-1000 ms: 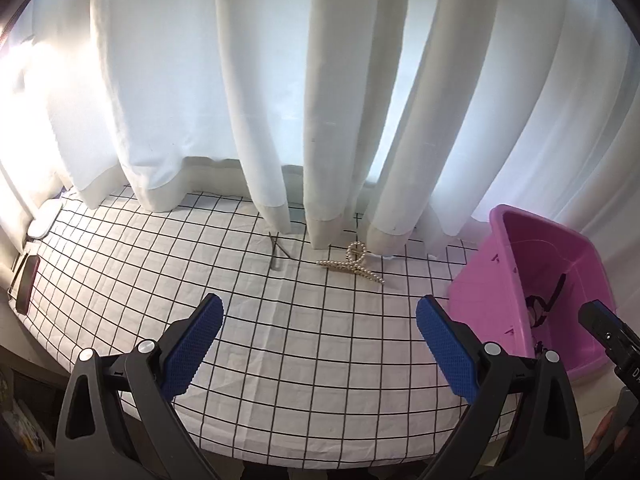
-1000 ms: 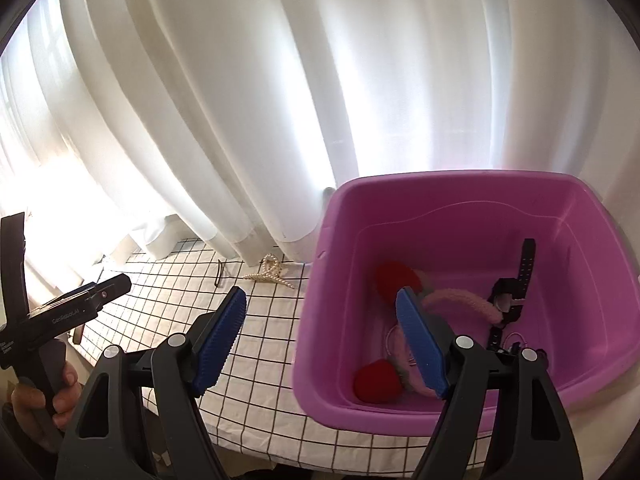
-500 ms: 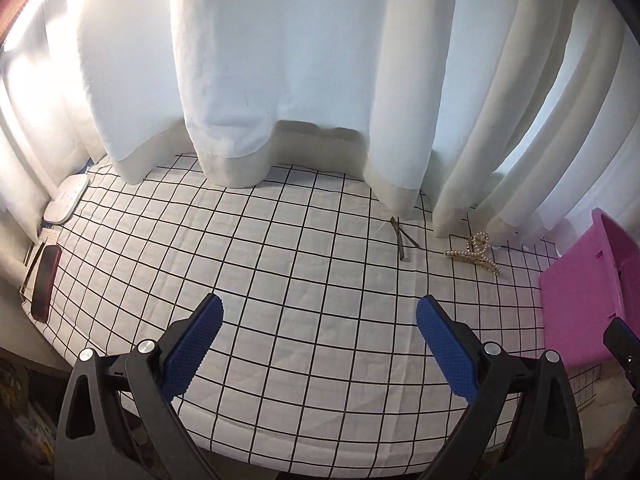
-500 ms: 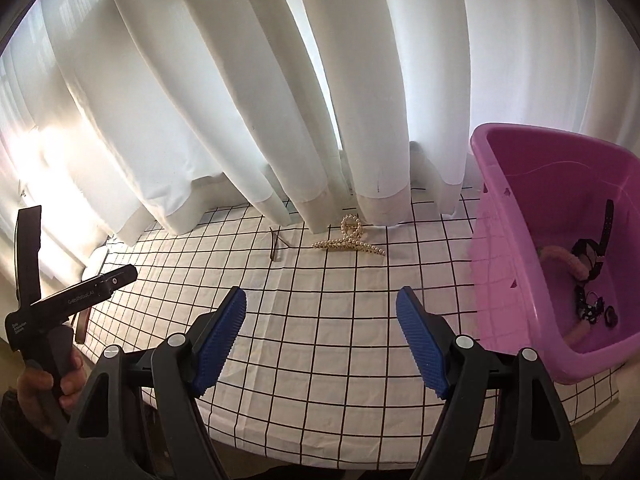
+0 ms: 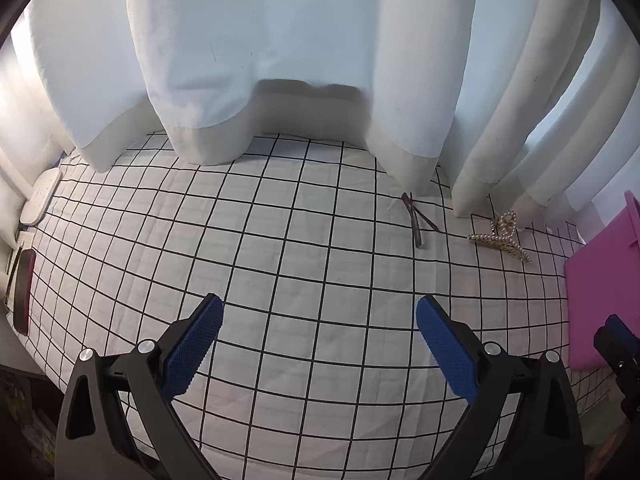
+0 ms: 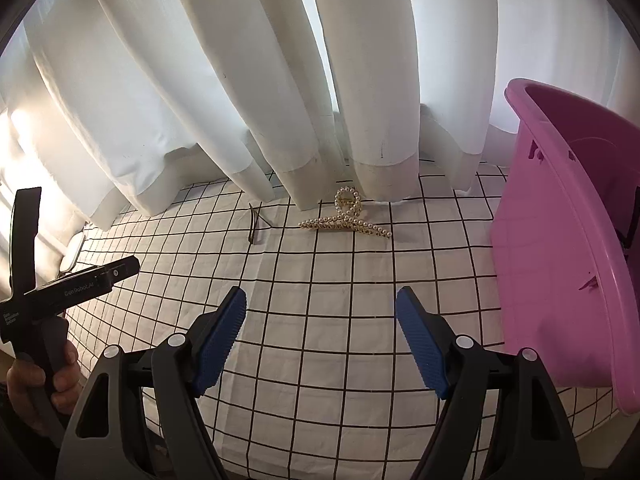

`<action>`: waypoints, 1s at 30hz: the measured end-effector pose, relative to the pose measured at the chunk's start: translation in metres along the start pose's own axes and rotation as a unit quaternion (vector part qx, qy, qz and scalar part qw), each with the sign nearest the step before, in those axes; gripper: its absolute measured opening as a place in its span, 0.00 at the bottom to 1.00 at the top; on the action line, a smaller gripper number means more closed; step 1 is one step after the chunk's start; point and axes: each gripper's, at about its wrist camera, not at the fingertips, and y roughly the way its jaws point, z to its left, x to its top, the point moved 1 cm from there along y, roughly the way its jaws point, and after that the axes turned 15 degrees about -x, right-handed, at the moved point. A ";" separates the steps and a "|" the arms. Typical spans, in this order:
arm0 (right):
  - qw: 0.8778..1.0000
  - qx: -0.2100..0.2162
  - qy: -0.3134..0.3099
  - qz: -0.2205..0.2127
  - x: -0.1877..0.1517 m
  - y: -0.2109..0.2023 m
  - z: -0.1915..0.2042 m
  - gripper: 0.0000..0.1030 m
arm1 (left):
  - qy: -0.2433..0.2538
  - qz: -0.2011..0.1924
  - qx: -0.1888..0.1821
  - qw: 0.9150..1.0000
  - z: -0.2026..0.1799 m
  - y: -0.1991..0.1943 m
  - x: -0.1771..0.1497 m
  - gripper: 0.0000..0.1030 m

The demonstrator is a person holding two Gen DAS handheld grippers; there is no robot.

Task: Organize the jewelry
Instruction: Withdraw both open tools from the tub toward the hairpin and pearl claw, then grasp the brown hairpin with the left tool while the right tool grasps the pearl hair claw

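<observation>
Shift since a second ago: both views have swung off the pink bin toward the grid cloth and dropped closer to it.
Left wrist, claw: I see my left gripper (image 5: 320, 340) released, blue pads wide apart, nothing between them.
Left wrist, targets: pearl hair claw (image 5: 501, 237) lies far right by the curtain (image 5: 304, 40) hem; thin brown hairpin (image 5: 416, 218) just left of it; pink bin (image 5: 604, 296) at the right edge.
Right wrist, claw: right gripper (image 6: 320, 336) also released and empty.
Right wrist, targets: pearl hair claw (image 6: 347, 220) dead ahead, hairpin (image 6: 256, 226) to its left, bin (image 6: 568, 248) right.
Handling: I judge the claw light, rigid, beaded and slippery; pinch across the looped centre. Hairpin lies flat, hard to lift.
</observation>
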 end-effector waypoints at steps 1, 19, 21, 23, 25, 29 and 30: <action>1.000 0.000 0.002 -0.002 0.002 0.004 -0.002 0.72 | 0.004 0.002 0.000 1.000 -0.002 0.005 0.000 0.93; 0.999 -0.007 0.013 -0.037 0.017 0.091 -0.024 0.72 | -0.010 -0.013 -0.012 1.000 -0.010 0.090 0.022 0.93; 0.999 -0.008 0.007 -0.034 0.019 0.101 -0.024 0.72 | -0.007 -0.009 -0.010 1.000 -0.014 0.103 0.024 0.93; 0.999 -0.007 -0.001 -0.039 0.022 0.107 -0.024 0.72 | -0.007 -0.001 -0.016 1.000 -0.018 0.115 0.028 0.93; 0.999 -0.009 -0.006 -0.042 0.026 0.112 -0.025 0.72 | -0.011 0.003 -0.022 1.000 -0.021 0.125 0.032 0.93; 0.999 -0.009 -0.004 -0.050 0.032 0.120 -0.030 0.72 | -0.015 0.000 -0.024 1.000 -0.027 0.136 0.043 0.93; 0.999 -0.009 -0.004 -0.050 0.034 0.122 -0.031 0.72 | -0.014 -0.002 -0.024 1.000 -0.028 0.138 0.046 0.93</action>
